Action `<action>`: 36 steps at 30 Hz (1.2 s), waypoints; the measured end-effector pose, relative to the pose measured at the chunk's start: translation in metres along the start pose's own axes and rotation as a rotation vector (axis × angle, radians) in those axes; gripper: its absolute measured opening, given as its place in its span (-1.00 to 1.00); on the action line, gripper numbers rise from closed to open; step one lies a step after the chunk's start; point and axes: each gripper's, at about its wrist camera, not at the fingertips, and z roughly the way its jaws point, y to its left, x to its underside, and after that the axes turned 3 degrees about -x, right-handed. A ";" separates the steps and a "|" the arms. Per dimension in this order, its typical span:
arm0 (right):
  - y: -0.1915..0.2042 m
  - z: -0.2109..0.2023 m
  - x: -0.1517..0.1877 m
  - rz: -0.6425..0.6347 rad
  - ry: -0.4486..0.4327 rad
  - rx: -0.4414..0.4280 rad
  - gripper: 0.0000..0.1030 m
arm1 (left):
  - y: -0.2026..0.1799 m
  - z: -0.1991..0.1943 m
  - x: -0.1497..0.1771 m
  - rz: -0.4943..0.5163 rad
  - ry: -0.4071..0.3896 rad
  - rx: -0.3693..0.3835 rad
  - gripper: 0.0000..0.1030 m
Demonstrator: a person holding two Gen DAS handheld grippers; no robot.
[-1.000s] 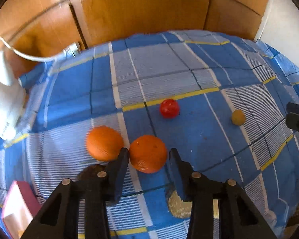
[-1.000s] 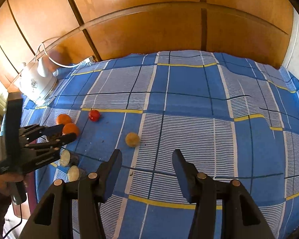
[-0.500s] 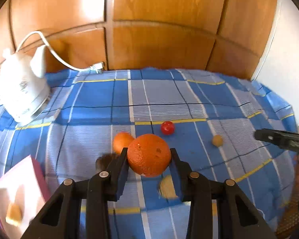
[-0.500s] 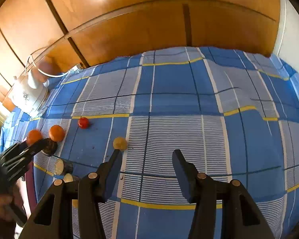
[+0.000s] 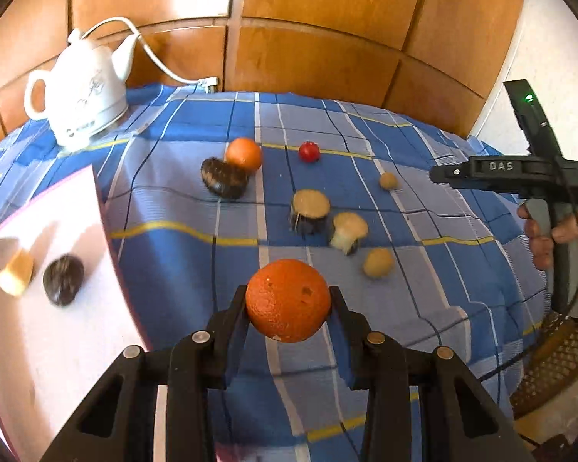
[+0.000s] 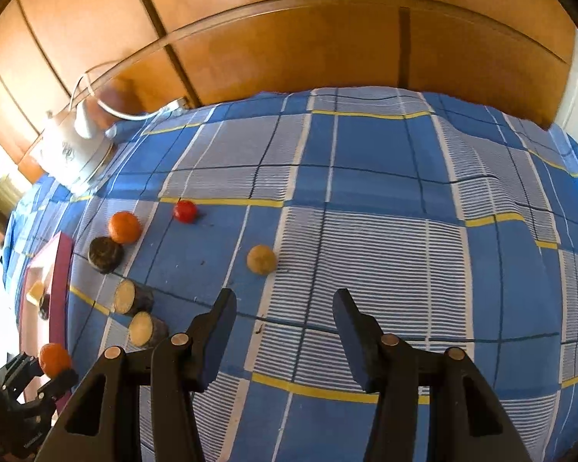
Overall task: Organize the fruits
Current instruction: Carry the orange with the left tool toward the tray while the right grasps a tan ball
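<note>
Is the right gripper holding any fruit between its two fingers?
No, the right gripper is open with only the checked cloth visible between its fingers.

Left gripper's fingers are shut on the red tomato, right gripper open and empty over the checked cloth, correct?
Not quite. The left gripper is shut on a round orange fruit, not the small red tomato, which lies on the blue checked cloth; the left wrist view shows this. The right gripper is open and empty.

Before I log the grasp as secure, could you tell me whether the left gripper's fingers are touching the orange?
Touching. The left wrist view shows the orange wedged between the left gripper fingers, both pads pressed against its sides with no gap, lifted clear of the tablecloth.
</note>
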 end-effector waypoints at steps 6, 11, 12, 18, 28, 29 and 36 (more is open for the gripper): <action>0.005 0.015 0.008 -0.017 0.048 0.018 -0.18 | 0.013 -0.015 0.006 -0.045 -0.033 0.023 -0.24; 0.006 0.024 0.015 -0.021 0.088 0.039 -0.28 | 0.029 -0.031 0.009 -0.083 -0.072 0.023 -0.24; 0.006 0.025 0.016 -0.018 0.094 0.039 -0.29 | 0.033 -0.033 0.010 -0.094 -0.078 0.021 -0.24; 0.026 0.025 0.015 -0.029 0.098 -0.036 -0.31 | 0.057 -0.043 0.018 -0.163 -0.098 0.001 -0.24; 0.037 0.031 -0.010 -0.009 0.056 0.074 -0.31 | 0.084 -0.053 0.028 -0.231 -0.116 -0.026 -0.24; 0.032 0.033 -0.013 0.005 0.051 0.092 -0.31 | 0.086 -0.053 0.029 -0.236 -0.117 -0.027 -0.24; 0.020 0.052 -0.029 0.031 0.064 0.119 -0.31 | 0.093 -0.051 0.030 -0.260 -0.110 -0.029 -0.24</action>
